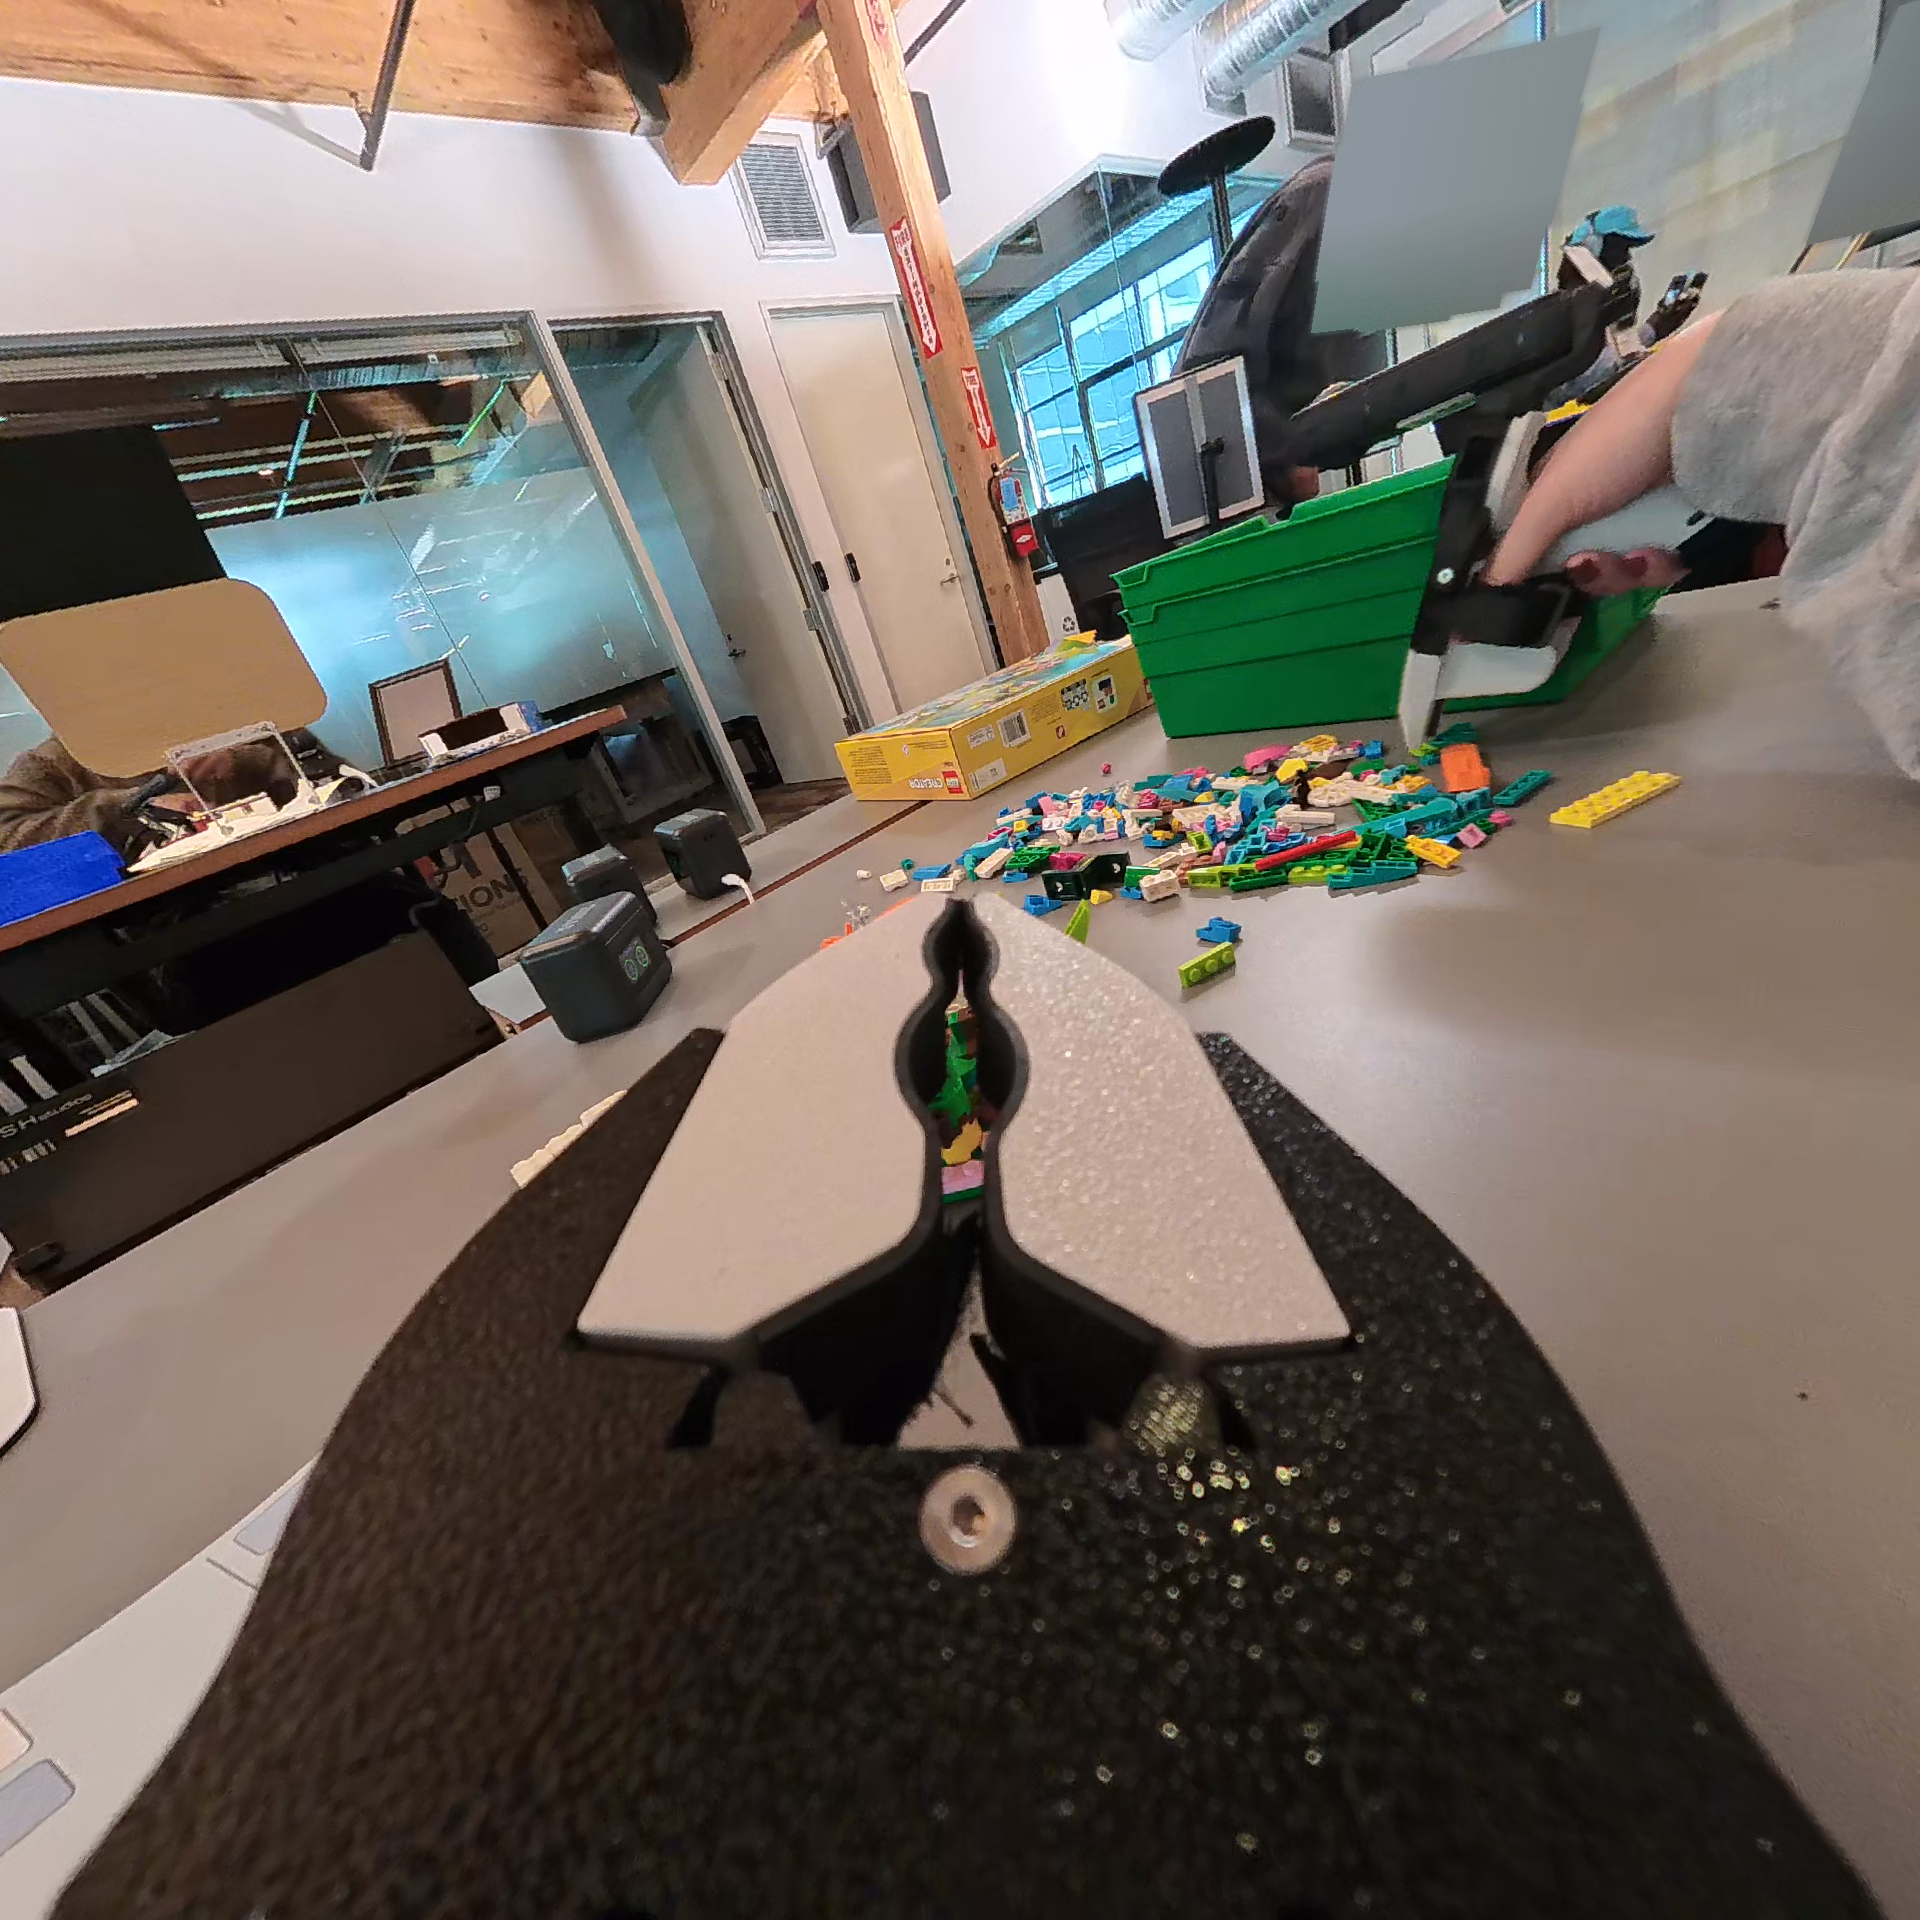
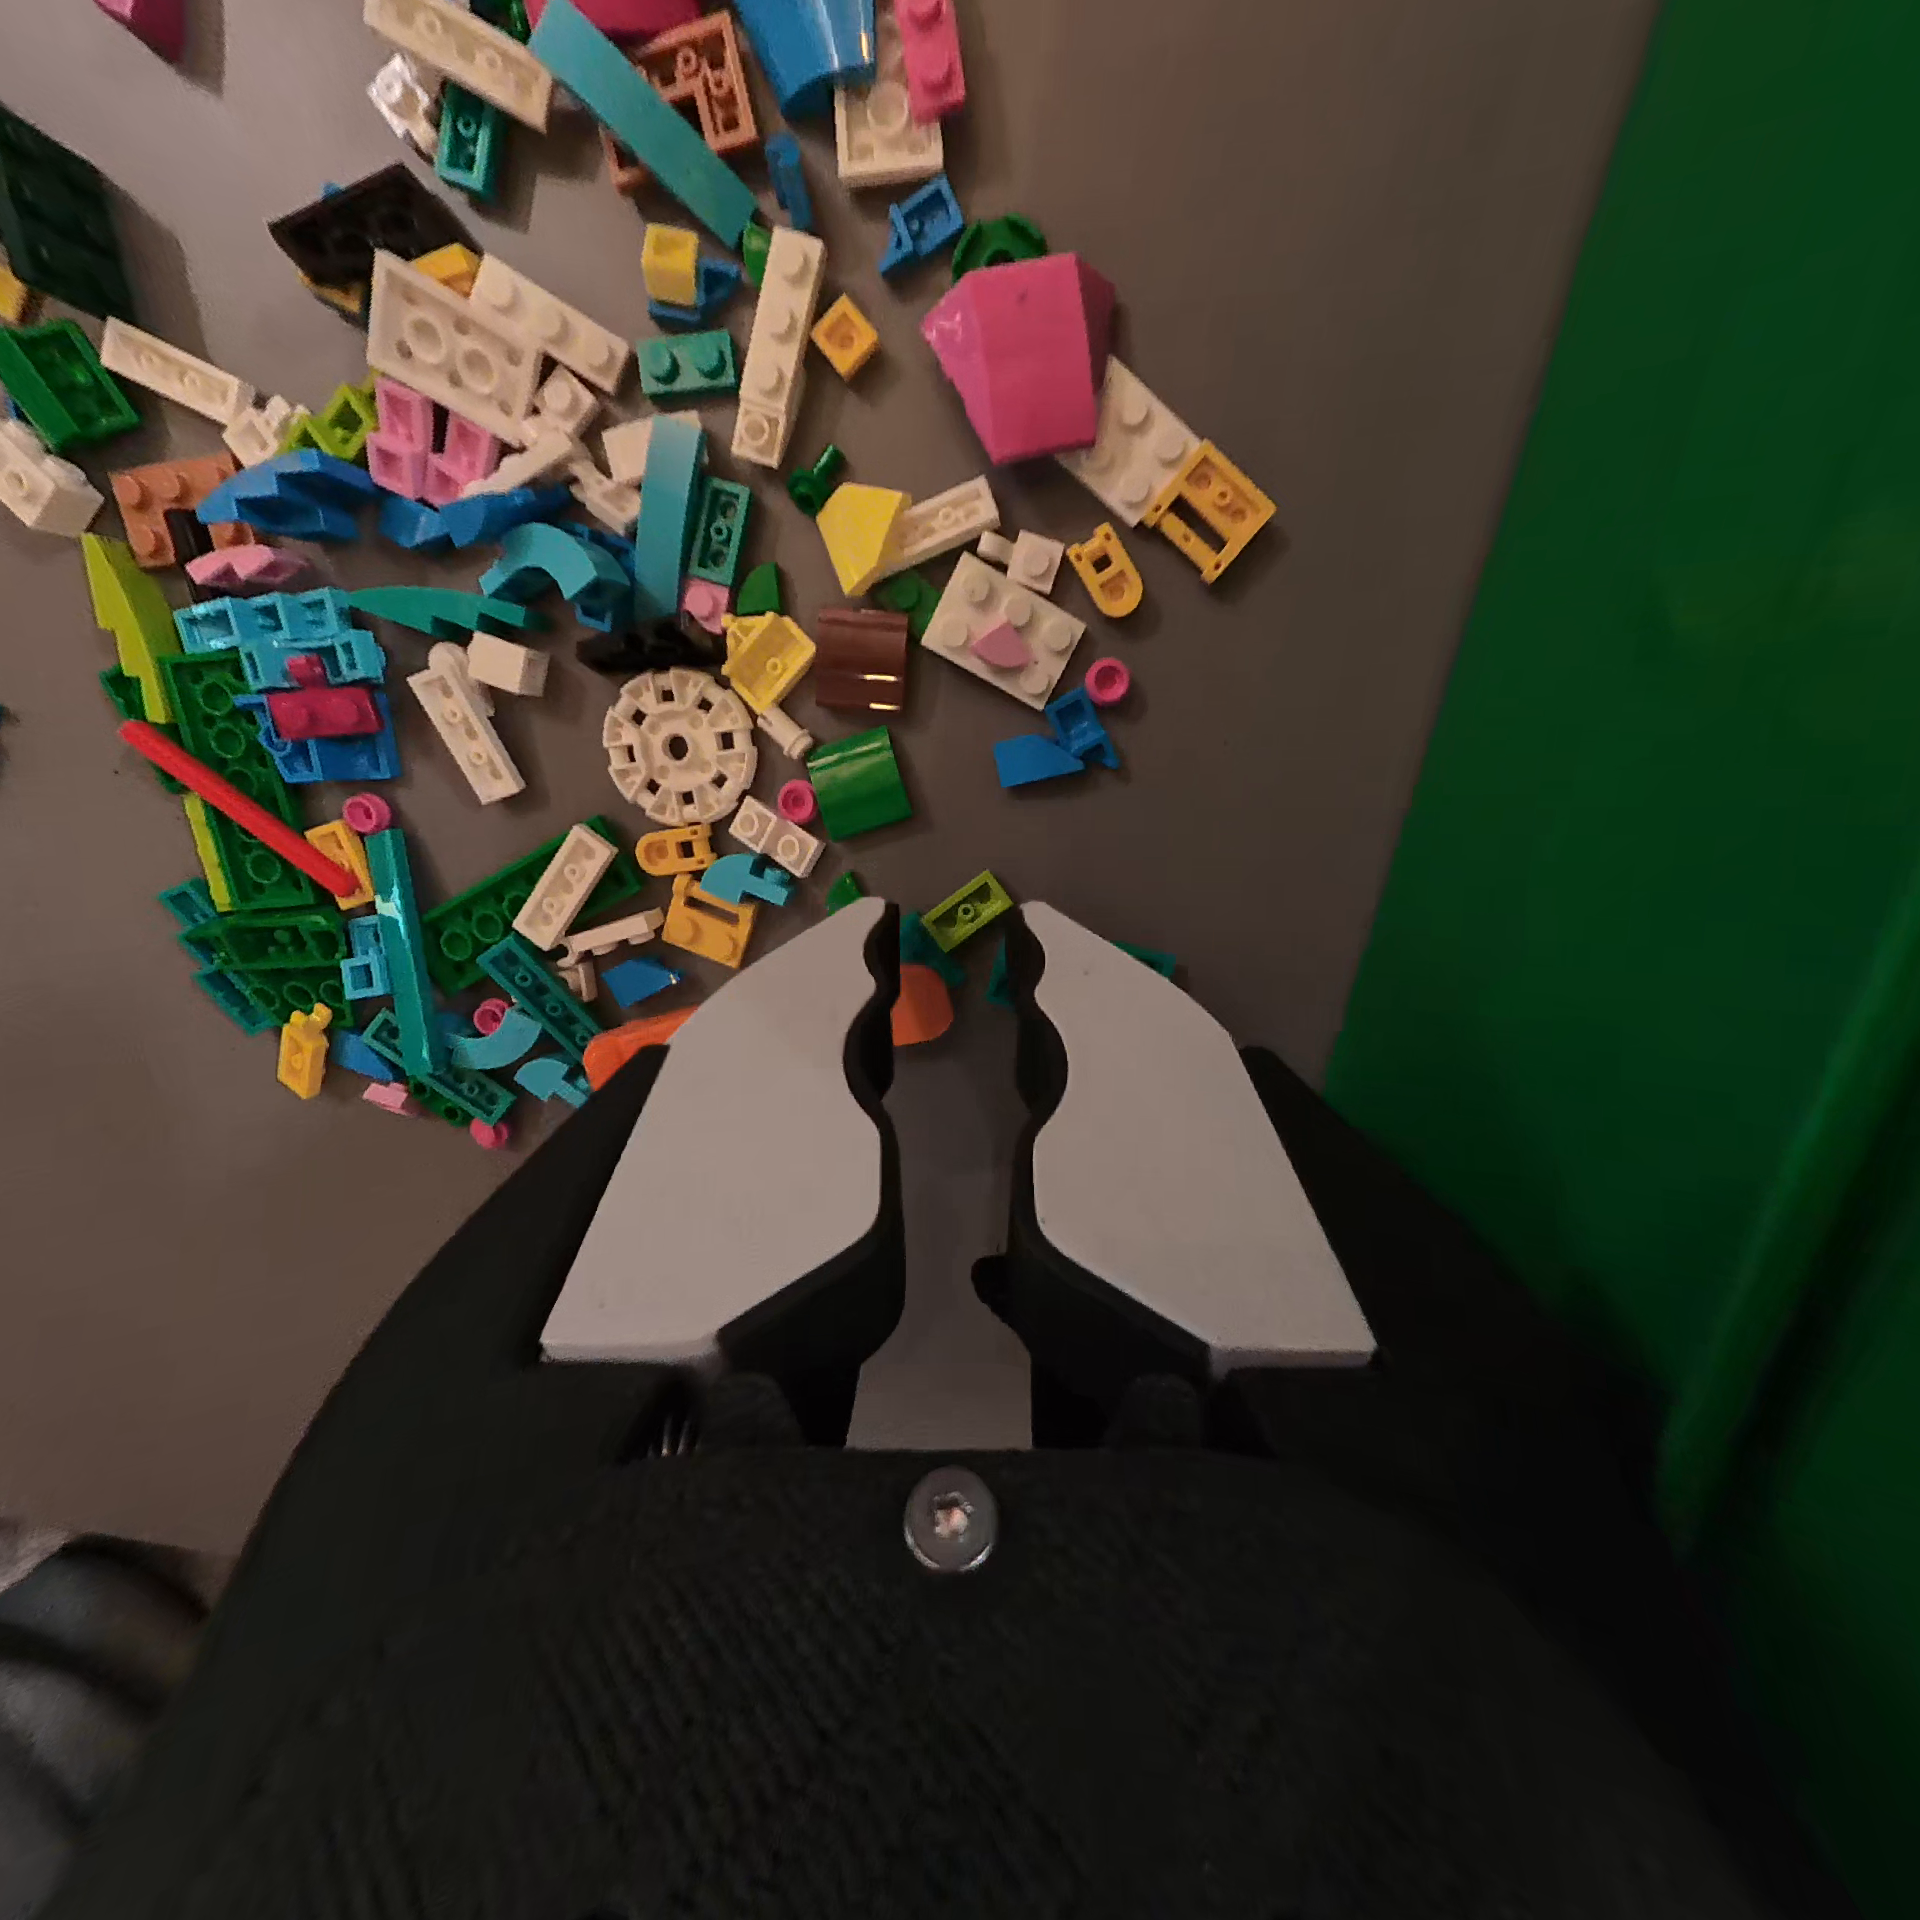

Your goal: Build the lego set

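A grey bench (image 1: 1558, 1091) fills the near side of an open workshop. On the far left, glass-walled rooms (image 1: 416, 540) sit under white walls, with a white door (image 1: 883, 499) to their right. A wooden post (image 1: 925, 312) rises to exposed timber ceiling beams (image 1: 312, 52). Daylight comes through far windows (image 1: 1101, 384) on the right. A dark-framed desk (image 1: 312, 810) stands at left, with black box-shaped units (image 1: 597, 977) on the floor beside it.
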Motion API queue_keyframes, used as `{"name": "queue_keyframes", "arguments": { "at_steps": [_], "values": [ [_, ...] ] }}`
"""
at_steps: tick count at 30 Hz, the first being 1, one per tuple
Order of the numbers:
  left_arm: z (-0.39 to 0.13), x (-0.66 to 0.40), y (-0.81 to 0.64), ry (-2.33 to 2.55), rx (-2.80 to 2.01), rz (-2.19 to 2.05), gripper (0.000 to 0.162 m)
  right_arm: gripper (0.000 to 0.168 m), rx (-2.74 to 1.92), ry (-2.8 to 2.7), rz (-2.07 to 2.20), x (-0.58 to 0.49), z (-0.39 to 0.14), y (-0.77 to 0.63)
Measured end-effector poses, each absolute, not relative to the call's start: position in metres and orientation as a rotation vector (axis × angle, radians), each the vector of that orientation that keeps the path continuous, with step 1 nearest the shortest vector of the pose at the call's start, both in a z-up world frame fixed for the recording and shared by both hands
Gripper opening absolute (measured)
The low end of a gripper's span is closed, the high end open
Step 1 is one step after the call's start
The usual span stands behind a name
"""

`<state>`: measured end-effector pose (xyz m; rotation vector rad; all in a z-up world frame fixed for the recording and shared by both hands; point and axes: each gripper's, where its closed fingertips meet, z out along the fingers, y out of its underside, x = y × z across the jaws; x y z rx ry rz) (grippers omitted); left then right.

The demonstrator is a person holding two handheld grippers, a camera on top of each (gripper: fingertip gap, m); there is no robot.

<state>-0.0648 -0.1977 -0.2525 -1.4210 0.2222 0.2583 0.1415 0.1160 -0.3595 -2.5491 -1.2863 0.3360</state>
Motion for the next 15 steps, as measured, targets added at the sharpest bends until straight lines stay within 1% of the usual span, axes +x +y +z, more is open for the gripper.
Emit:
{"name": "queue_keyframes", "arguments": {
  "at_steps": [6,15],
  "values": [
    [-0.2528,-0.0643,-0.1979,0.223,-1.422,0.258,0.0,0.014,-2.566,-1.288,0.3,0.1443,-0.3631,0.1168],
    [-0.2533,-0.0635,-0.1982,0.227,-1.422,0.26,0.0,0.012,-2.543,-1.3,0.271,0.1398,-0.3637,0.1188]
  ]
}}
